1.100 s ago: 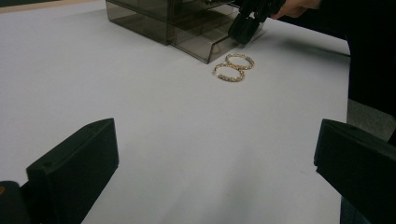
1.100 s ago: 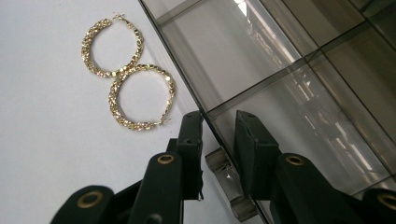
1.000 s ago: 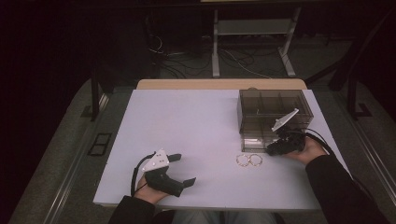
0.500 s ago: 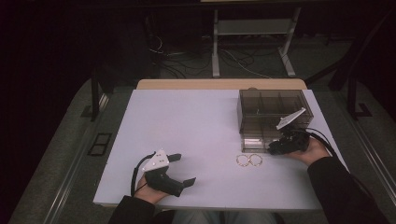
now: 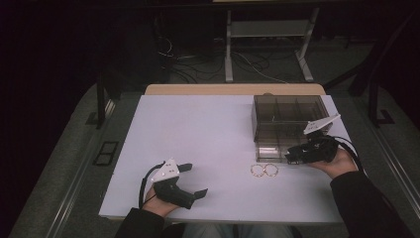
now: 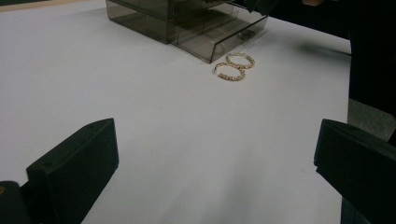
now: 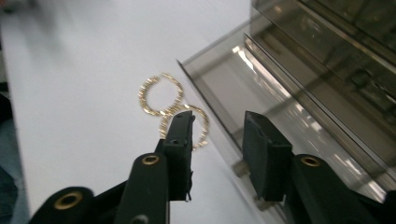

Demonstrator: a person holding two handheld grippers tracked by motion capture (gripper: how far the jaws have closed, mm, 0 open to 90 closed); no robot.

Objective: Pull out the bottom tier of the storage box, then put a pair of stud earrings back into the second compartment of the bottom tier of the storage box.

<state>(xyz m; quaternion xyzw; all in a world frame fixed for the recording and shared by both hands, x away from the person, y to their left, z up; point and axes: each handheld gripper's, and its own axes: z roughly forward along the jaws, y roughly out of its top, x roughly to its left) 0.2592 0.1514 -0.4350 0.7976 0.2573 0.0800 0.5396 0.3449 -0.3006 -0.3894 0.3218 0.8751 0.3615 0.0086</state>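
Two gold hoop earrings (image 5: 264, 170) lie touching on the white table, just in front of a smoked clear drawer box (image 5: 287, 116). Its bottom drawer (image 5: 270, 148) is pulled out a little. My right gripper (image 5: 292, 157) is low at the drawer's front right corner. In the right gripper view it (image 7: 217, 128) is open and the jaws straddle the drawer's front wall (image 7: 210, 107), with the earrings (image 7: 161, 95) just beyond the left jaw. My left gripper (image 5: 195, 180) rests open at the front left, nothing between its jaws (image 6: 215, 140). From there the earrings (image 6: 235, 65) lie far ahead.
The white table (image 5: 198, 129) has bare surface between the two grippers. The box (image 6: 187, 23) stands at the right rear, close to the table's right edge. Beyond the far edge are dark floor, cables and a metal stand (image 5: 267, 44).
My right gripper has shifted slightly to the right at the drawer front. The left gripper and the earrings have not moved.
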